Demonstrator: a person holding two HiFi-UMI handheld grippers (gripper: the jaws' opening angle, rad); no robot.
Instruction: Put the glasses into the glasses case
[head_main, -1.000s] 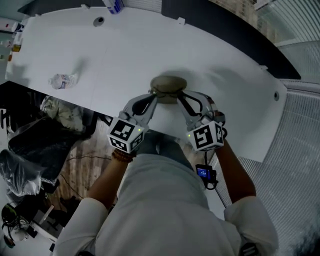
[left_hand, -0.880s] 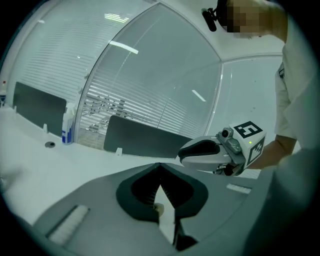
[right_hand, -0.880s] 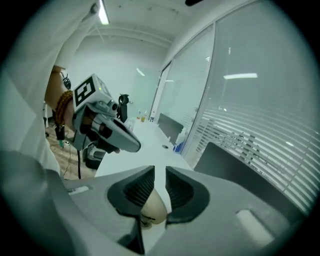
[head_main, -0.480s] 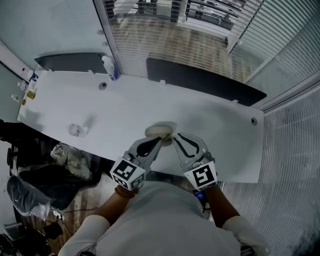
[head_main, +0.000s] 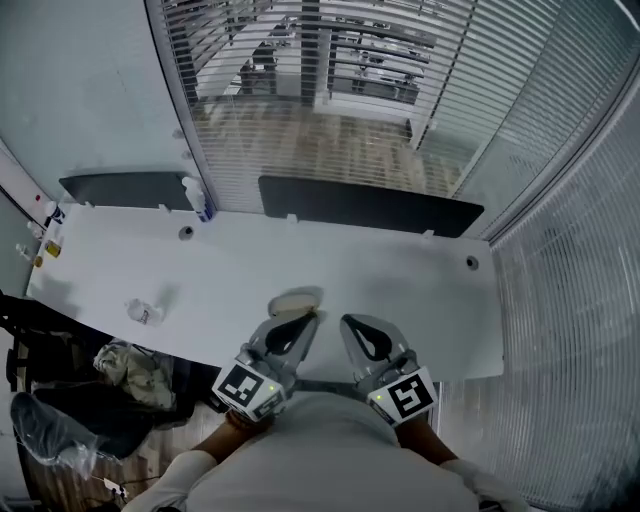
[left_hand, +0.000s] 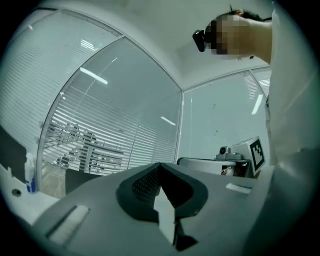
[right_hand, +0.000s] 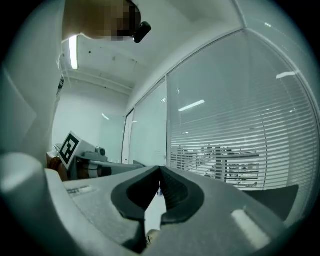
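Glasses case (head_main: 295, 300), tan, oval, closed, on the white counter (head_main: 400, 280) near its front edge, just beyond both tool tips; left tool (head_main: 311, 318) jaws together, empty; right tool (head_main: 347, 322) jaws just closed, empty.

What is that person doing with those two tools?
A person holds a tool in each hand over the near edge of the white table. The left tool is shut and empty. The right tool has just closed its jaws, with nothing between them. Just past the left tool's tip, the tan glasses case lies on the table and looks closed. No glasses show, so they may already be inside.
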